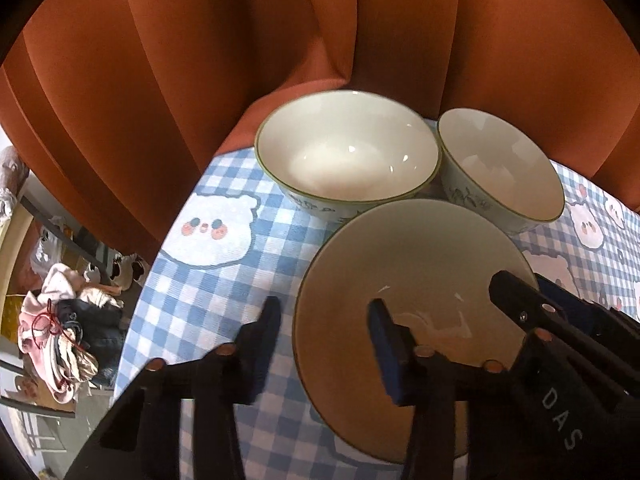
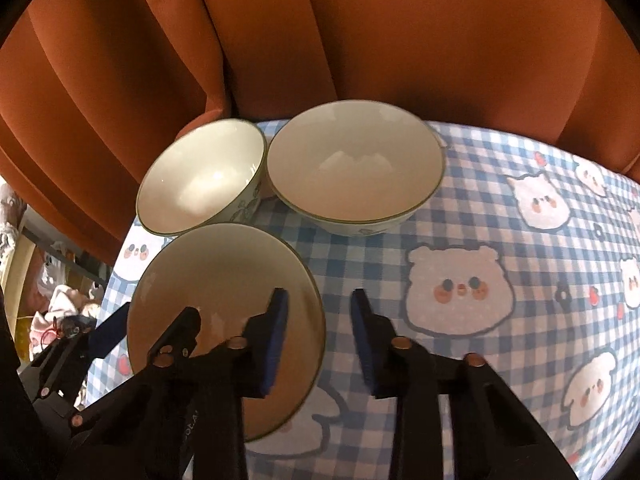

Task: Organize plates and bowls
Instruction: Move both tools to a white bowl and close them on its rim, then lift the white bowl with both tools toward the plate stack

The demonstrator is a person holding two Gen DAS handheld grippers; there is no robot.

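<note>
Both hand-held grippers, left (image 1: 324,312) and right (image 2: 318,308), hang released, straddling opposite rims of the plate (image 1: 400,264) between them; I see two bowls (image 1: 348,152) just beyond.

A blue-and-white checked tablecloth (image 2: 500,216) covers the surface under and ahead of both claws, printed with white cartoon bears with pink cheeks; one bear (image 2: 460,290) lies just right of the right claw, another (image 1: 216,232) ahead and left of the left claw. Smaller bears and little red and dark motifs run on to the far right of the cloth. Beyond the surface's far edge, straight ahead of both claws, hangs a rust-orange curtain (image 1: 180,60) in deep vertical folds, filling the upper half of both views. Far left of the left claw and below the surface's edge lies a heap of crumpled clothes (image 1: 64,328), pink, white and dark, with a red cord across it.
</note>
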